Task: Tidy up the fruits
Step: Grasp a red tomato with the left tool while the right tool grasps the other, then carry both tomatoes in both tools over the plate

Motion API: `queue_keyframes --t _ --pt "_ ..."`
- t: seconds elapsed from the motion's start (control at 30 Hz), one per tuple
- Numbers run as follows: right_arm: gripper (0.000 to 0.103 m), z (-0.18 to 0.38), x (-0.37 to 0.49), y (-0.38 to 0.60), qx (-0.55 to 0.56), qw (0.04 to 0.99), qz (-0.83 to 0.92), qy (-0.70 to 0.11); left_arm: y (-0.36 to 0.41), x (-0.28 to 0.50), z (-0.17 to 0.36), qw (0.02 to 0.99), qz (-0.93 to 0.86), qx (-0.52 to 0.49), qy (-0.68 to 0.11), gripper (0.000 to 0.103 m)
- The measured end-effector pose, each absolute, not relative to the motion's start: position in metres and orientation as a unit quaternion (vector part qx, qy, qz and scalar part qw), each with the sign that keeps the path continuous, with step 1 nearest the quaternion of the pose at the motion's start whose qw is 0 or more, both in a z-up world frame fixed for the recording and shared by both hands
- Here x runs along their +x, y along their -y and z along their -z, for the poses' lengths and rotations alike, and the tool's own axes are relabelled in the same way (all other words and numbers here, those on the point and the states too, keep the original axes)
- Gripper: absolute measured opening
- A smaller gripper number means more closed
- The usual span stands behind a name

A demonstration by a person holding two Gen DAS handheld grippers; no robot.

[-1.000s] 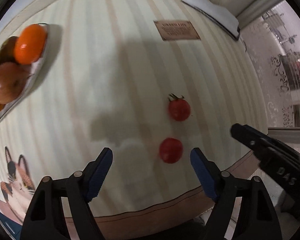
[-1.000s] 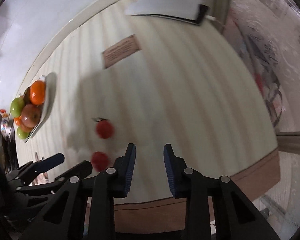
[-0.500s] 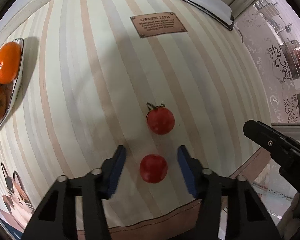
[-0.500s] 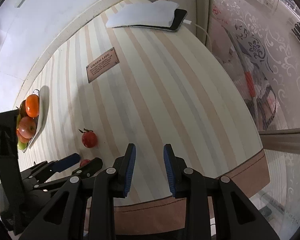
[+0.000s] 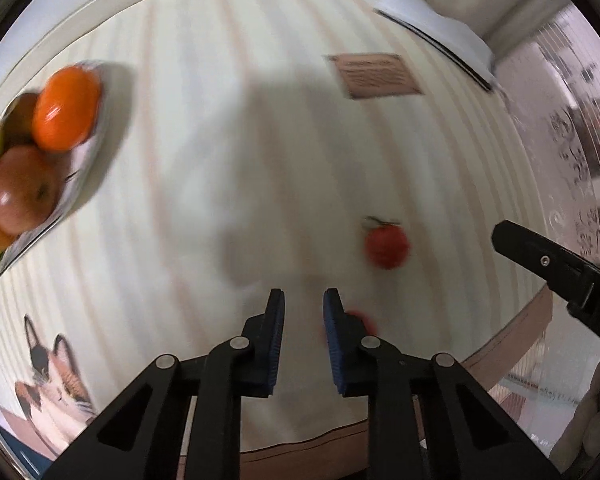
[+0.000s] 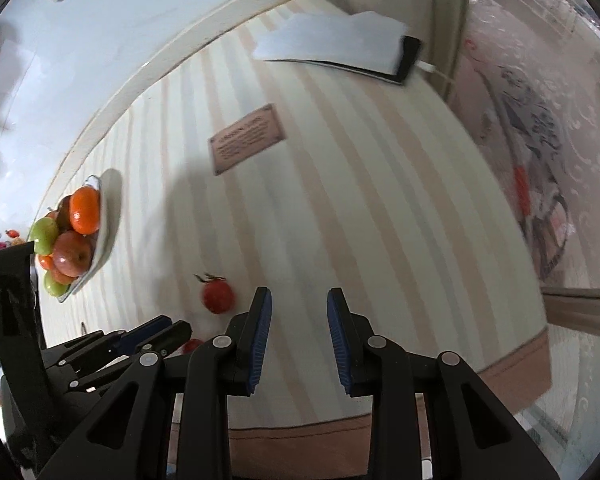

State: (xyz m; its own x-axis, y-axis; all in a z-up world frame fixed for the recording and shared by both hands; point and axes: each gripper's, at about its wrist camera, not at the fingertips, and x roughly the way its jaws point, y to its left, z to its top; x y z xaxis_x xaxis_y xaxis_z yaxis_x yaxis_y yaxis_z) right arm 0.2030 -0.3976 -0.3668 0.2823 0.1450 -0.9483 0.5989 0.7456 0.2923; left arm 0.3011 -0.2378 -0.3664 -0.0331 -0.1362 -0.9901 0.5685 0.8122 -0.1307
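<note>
Two red tomatoes lie on the striped tablecloth. The one with a green stem [image 5: 386,246] [image 6: 218,296] sits farther out. The smaller tomato [image 5: 358,320] [image 6: 192,345] peeks out just right of my left gripper's right finger, outside the jaws. My left gripper [image 5: 303,300] points straight down, its jaws closing to shut with nothing between them. A white plate [image 5: 82,172] [image 6: 110,208] at the left holds an orange, apples and green fruit. My right gripper [image 6: 299,300] hovers shut and empty over bare cloth, right of the tomatoes.
A brown label patch [image 5: 374,76] [image 6: 248,142] is sewn on the cloth farther back. A white cloth over a phone [image 6: 340,40] lies at the far corner. A cat picture [image 5: 56,376] marks the near left. The table's brown front edge [image 6: 380,428] runs close below both grippers.
My left gripper's jaws went from wide to shut. The smaller tomato stood between them half a second ago and now lies outside, right of the right finger. The left gripper shifted leftward.
</note>
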Motion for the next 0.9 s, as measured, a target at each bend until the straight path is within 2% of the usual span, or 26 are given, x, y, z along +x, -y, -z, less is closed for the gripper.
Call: queue_keyframes --t 0.23,0.43,0.67,0.73,0.8,0.9 --pt "0.032 0.378 0.234 0.369 0.314 0.73 0.097 -0.6 0.184 0.333 0.369 0.681 0.206 0.107 -0.695 0.018" --pt "0.032 0.398 0.25 0.346 0.294 0.714 0.066 -0.632 0.167 0.336 0.362 0.674 0.209 0.086 -0.703 0.019" --pt "0.028 0.404 0.246 0.343 0.283 0.722 0.069 -0.628 0.184 0.333 0.361 0.654 0.232 0.079 -0.715 0.026" --pt "0.028 0.4 0.24 0.35 0.29 0.722 0.078 -0.623 0.191 0.332 0.363 0.643 0.247 0.069 -0.722 0.03" --pt "0.028 0.393 0.229 0.361 0.298 0.723 0.092 -0.616 0.2 0.321 0.362 0.632 0.261 0.064 -0.727 0.039" --pt "0.028 0.385 0.213 0.374 0.306 0.724 0.111 -0.609 0.218 0.309 0.364 0.619 0.283 0.072 -0.729 0.041"
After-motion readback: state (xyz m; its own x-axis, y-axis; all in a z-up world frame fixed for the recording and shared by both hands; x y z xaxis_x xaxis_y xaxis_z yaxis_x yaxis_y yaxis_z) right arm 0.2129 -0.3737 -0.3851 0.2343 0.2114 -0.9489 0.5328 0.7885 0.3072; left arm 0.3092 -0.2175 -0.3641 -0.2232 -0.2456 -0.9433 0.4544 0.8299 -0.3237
